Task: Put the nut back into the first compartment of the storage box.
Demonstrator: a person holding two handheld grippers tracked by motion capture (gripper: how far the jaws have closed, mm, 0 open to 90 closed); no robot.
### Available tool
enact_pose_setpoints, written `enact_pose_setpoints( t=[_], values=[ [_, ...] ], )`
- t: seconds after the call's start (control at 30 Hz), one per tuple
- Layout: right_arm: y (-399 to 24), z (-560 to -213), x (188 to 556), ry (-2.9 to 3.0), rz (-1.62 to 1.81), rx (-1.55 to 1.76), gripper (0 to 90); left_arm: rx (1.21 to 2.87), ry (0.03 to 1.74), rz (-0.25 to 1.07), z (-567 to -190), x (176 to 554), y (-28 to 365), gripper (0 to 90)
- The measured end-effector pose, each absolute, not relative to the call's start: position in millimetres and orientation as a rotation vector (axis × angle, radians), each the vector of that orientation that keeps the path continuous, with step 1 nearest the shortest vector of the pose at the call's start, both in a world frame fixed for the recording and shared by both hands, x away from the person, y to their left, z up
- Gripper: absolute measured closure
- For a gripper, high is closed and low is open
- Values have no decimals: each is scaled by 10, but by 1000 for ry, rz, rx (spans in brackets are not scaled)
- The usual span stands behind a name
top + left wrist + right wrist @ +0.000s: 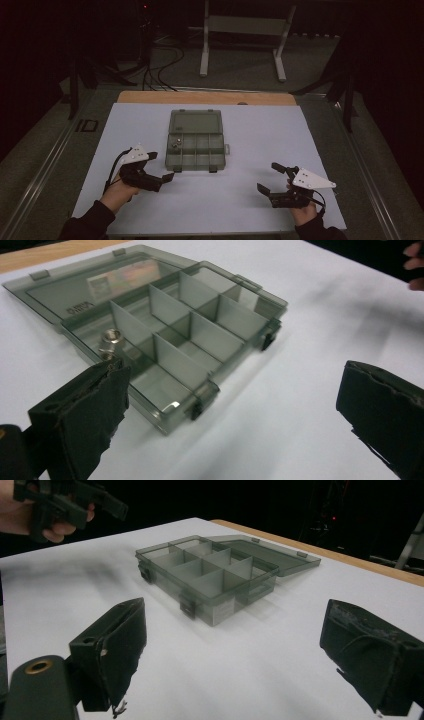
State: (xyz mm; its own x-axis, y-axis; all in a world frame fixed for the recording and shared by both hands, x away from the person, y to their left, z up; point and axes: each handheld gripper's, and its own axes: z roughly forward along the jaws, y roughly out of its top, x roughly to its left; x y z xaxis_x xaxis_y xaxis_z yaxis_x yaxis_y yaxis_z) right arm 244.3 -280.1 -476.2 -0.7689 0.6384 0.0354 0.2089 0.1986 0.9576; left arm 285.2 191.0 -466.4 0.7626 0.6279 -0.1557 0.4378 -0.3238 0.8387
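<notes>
A smoky clear plastic organiser box [196,150] lies open in the middle of the white sheet, its lid [195,121] flat on the far side. Dividers split it into several compartments. Small metal fittings [175,144] sit in the far left compartment, seen close up as silvery fittings [111,338] in the left gripper view. My left gripper [161,166] is open, just left of the box's near left corner, with nothing between its jaws. My right gripper [267,177] is open near the front right of the sheet, apart from the box [210,575], also holding nothing.
The white sheet [240,205] covers a table with a wooden far edge [205,97]. Beyond it on the floor stand a white-legged frame [242,40] and dark cables [160,65]. The other hand with its left gripper [65,502] appears at the top left of the right gripper view.
</notes>
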Motion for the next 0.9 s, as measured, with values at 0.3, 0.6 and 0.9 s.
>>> enact_pose_setpoints(
  t=[0.3,0.6,0.9],
  values=[
    [-2800,-4762,2441,2111,1592,795,115,1994,774,184,-4835,2694,2069,12],
    [-2797,-4761,2439,2113,1589,793,115,2029,790,163,-4998,2605,2191,12],
    [-2799,-4760,2440,2112,1589,788,115,2024,786,171,-5009,2567,2217,12]
  ],
)
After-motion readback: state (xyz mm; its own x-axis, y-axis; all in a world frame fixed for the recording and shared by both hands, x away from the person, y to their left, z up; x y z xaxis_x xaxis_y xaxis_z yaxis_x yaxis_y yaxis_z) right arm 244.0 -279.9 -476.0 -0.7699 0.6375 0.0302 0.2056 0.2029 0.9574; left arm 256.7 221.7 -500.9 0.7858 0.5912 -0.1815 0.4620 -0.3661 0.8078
